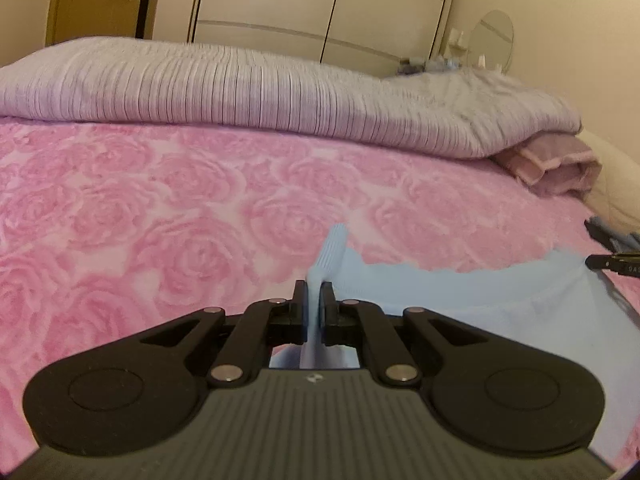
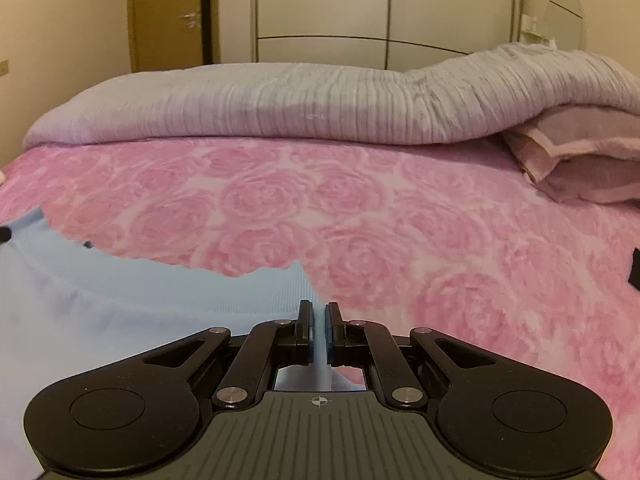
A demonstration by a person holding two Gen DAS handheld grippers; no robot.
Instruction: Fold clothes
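garment: light blue garment (image 1: 472, 304), ribbed band along its far edge, lies on the bed, stretched between the two grippers. in the right wrist view it fills the lower left (image 2: 120, 304).
garment corners: one ribbed corner sticks up past the left gripper's fingertips, slightly tilted. the other corner ends right at the right gripper.
left gripper: left gripper (image 1: 314, 300) is closed down on the ribbed corner, blue cloth pinched between the fingers and running back between them toward the camera.
right gripper: right gripper (image 2: 318, 320) is nearly closed, only a narrow slit left, with a thin blue edge of the garment in that slit. in the left wrist view it shows at the far right edge, dark, touching the garment's other end (image 1: 612, 262).
bed: pink rose-pattern bedspread (image 1: 180, 220) under the garment and all around it, also in the right wrist view (image 2: 440, 240).
duvet: pale lilac striped duvet (image 1: 260, 92) bunched along the far side of the bed, well apart from the garment; right wrist view too (image 2: 300, 108).
pillow or folded blanket: dusty pink piece (image 1: 556, 164) tucked under the duvet's right end; cannot tell which it is. seen again at (image 2: 580, 164).
background: cream wardrobe (image 1: 328, 4) with curved trim lines behind the bed, wooden door (image 1: 100, 0) to its left, round mirror (image 1: 494, 36) on the right wall.
dark item: small dark thing at the right edge of the right wrist view (image 2: 635, 270), too cut off to tell.
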